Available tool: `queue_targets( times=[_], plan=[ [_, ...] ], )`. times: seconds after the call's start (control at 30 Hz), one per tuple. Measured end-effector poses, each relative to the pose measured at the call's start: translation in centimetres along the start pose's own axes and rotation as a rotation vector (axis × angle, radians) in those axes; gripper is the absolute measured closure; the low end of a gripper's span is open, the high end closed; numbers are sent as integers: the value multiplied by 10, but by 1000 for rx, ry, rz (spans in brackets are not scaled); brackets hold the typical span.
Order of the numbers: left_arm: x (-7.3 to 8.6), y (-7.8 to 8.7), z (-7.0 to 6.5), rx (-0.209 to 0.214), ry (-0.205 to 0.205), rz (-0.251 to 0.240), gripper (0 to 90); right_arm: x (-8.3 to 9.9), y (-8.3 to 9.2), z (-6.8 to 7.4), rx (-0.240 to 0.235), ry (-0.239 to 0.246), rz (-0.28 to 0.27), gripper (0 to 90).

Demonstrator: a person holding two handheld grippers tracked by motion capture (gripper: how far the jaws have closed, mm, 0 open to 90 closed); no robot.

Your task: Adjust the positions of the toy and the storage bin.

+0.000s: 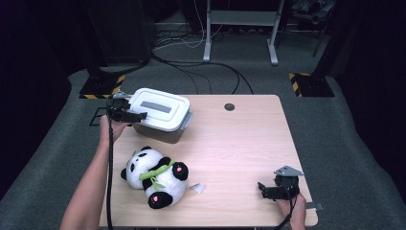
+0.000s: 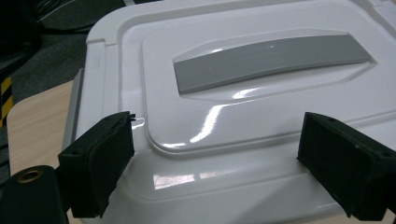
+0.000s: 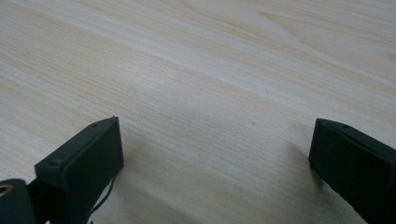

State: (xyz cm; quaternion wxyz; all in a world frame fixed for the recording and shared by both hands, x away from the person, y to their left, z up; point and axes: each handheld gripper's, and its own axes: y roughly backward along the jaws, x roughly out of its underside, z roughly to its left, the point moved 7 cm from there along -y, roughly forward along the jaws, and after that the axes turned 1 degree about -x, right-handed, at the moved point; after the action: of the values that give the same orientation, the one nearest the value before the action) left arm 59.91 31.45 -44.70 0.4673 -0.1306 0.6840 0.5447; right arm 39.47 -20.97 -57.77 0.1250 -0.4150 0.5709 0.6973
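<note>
A white plastic box [image 1: 160, 115] with a lidded top and a grey handle [image 2: 271, 58] stands at the table's far left. My left gripper [image 1: 139, 115] hovers at the box's left edge, jaws wide apart over the lid [image 2: 224, 121] with nothing pinched; its black pads [image 2: 100, 163] sit just above the white surface. A panda plush [image 1: 155, 177] with a green leaf collar lies on its back in front of the box. My right gripper [image 1: 262, 188] rests low at the near right of the table, open, with bare wood [image 3: 215, 116] between its pads [image 3: 84, 163].
The light wooden table [image 1: 239, 143] has a round cable hole [image 1: 230, 107] at the back centre. A small white tag [image 1: 197, 188] lies beside the panda. Beyond the table are grey carpet, floor cables and stand legs with yellow-black bases [image 1: 103, 88].
</note>
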Motion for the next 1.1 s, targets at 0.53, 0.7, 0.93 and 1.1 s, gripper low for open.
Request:
queue_targets(
  times=[0.53, 0.7, 0.93, 1.1],
  plan=[
    [-1, -11, -7, 29, -4, -53, 68, 0, 0, 1, 1, 2, -4, 26],
    [-2, -12, -14, 52, -24, -45, 72, 0, 0, 1, 4, 3, -4, 26],
    [-5, -15, -25, 69, -41, -43, 72, 0, 0, 1, 2, 2, -4, 27],
    [-7, -16, -34, 82, -50, -36, 72, 0, 0, 1, 2, 2, -5, 27]
  ],
)
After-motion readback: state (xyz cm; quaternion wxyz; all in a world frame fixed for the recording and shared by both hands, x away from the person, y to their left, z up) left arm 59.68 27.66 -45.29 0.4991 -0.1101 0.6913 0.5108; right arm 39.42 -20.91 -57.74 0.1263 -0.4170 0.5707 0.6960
